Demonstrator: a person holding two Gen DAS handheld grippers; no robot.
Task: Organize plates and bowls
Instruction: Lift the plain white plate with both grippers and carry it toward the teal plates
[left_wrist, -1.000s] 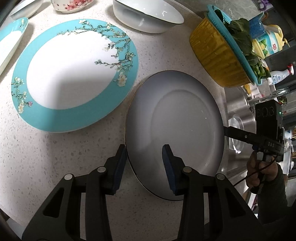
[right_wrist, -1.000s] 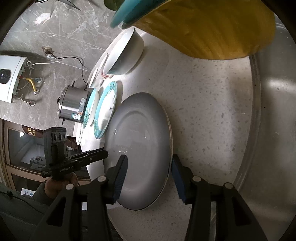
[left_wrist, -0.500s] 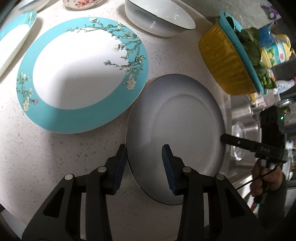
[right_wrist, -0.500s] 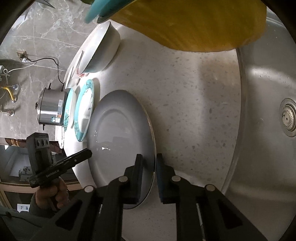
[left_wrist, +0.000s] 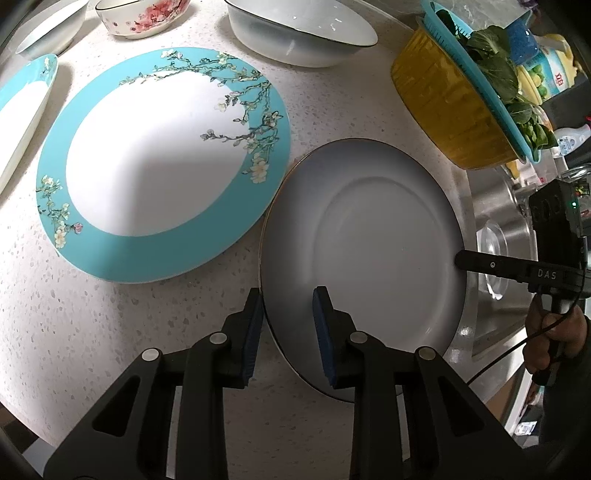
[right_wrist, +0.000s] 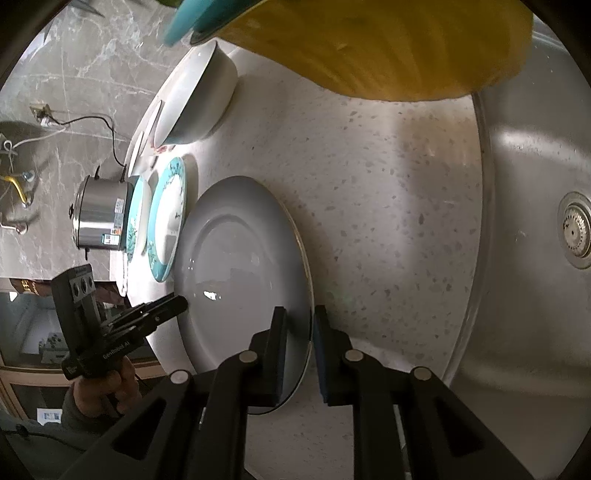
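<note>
A plain grey plate (left_wrist: 362, 254) with a thin gold rim lies on the speckled counter (left_wrist: 110, 332). In the left wrist view its near-left rim sits between the blue pads of my left gripper (left_wrist: 286, 332). Those jaws are closing, with a gap still on the inner side. My right gripper (right_wrist: 298, 338) is shut on the plate's (right_wrist: 240, 266) opposite rim, by the sink. Its black tip (left_wrist: 460, 258) shows at the plate's right edge. A teal-rimmed flowered plate (left_wrist: 162, 162) touches the grey one on the left. A white bowl (left_wrist: 299, 33) and a pink-flowered bowl (left_wrist: 144, 18) stand behind.
A yellow basin (left_wrist: 454, 107) holding a teal colander of greens stands at the back right, close over the right gripper. The steel sink (right_wrist: 535, 184) borders the counter on the right. A second teal plate (left_wrist: 22, 103) lies at the far left, a steel pot (right_wrist: 103, 214) beyond it.
The right jaws have shut on the grey plate's rim. The left jaws have narrowed a little around the other rim. The plate has not moved.
</note>
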